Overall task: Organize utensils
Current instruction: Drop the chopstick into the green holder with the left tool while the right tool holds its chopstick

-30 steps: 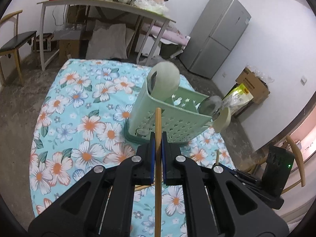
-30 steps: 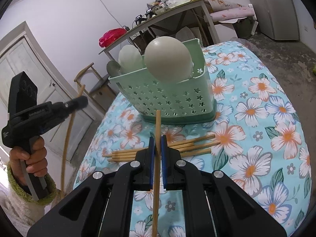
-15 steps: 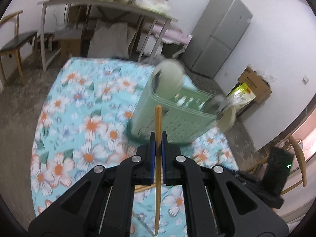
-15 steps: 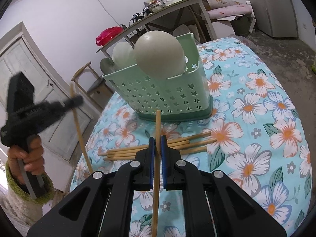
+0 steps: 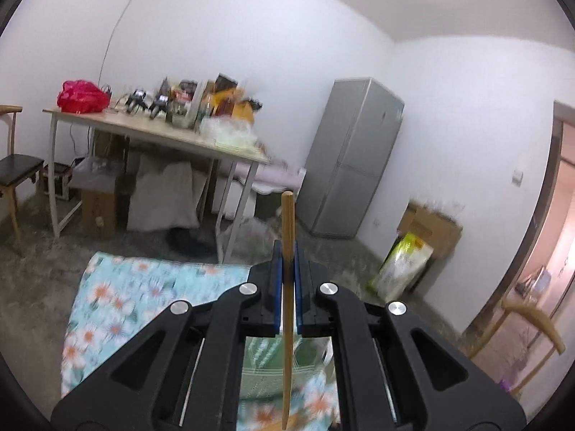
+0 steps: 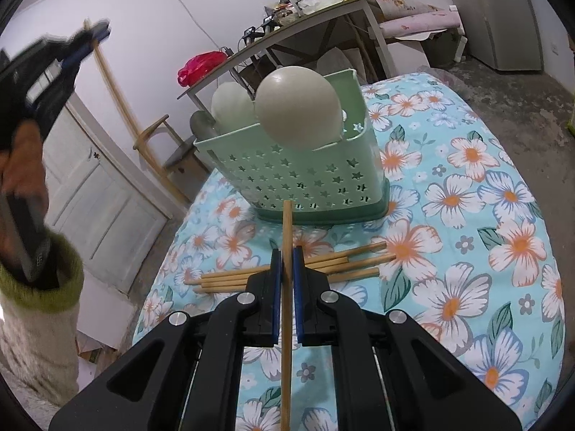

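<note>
Chopsticks stay clamped upright for dropping into the green caddy [image 6: 305,179]: left gripper [image 5: 286,269] grips 1 chopstick [image 5: 287,323], right gripper [image 6: 286,265] grips another chopstick [image 6: 286,305], near 4 loose sticks [image 6: 352,262].

White walls [image 5: 251,54], grey concrete floor [image 5: 32,273]. Cluttered trestle table [image 5: 151,136], grey refrigerator [image 5: 352,165], wooden chair [image 5: 14,165]. White panelled door [image 6: 97,194].

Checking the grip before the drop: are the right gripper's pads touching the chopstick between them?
Touching. The right wrist view shows the right gripper with both blue pads closed against the chopstick, no gap either side.
</note>
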The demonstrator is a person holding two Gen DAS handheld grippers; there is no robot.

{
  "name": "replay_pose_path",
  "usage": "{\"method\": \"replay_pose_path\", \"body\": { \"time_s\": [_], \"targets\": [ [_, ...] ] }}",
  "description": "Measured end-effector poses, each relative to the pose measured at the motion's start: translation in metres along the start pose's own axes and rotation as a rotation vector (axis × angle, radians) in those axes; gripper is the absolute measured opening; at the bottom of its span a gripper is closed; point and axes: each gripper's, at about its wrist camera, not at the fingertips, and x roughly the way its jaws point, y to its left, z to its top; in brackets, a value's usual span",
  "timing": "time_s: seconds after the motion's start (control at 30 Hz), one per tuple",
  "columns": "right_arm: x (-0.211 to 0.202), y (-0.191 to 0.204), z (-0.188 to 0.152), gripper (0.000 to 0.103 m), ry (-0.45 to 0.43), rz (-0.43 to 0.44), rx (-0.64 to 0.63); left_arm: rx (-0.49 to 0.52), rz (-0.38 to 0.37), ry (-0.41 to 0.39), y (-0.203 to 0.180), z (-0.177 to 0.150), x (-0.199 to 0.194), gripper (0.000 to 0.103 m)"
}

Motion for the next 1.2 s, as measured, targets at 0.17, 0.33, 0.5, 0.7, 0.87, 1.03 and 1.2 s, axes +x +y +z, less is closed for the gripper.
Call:
{"method": "replay_pose_path", "body": {
  "time_s": [0.17, 0.33, 0.5, 0.7, 0.87, 1.03, 1.2],
  "targets": [
    [-0.002, 0.002, 0.003, 0.007, -0.007, 0.001, 0.0, -0.02, -0.007, -0.101, -0.009, 0.015, 0.013, 0.004],
    [-0.002, 0.004, 0.003, 0.007, -0.005, 0.001, -0.005, 0.011, 0.028, -0.144, -0.016, 0.009, 0.043, 0.004],
    [-0.001, 0.004, 0.004, 0.007, -0.001, -0.002, -0.003, 0.091, 0.109, -0.163, -0.019, -0.012, 0.073, 0.004],
    [-0.001, 0.004, 0.003, 0.007, 0.001, -0.004, -0.005, 0.095, 0.16, -0.078, -0.005, -0.042, 0.094, 0.004],
    [0.0, 0.003, 0.002, 0.007, 0.005, -0.001, 0.0, 0.097, 0.187, -0.036, 0.003, -0.053, 0.087, 0.013],
    [0.0, 0.005, 0.002, 0.007, 0.004, 0.002, -0.005, 0.101, 0.209, -0.025, 0.007, -0.057, 0.07, 0.041],
    [-0.001, 0.006, 0.001, 0.007, 0.001, 0.002, -0.009, 0.088, 0.237, -0.011, 0.012, -0.058, 0.047, 0.061]
  ]
}}
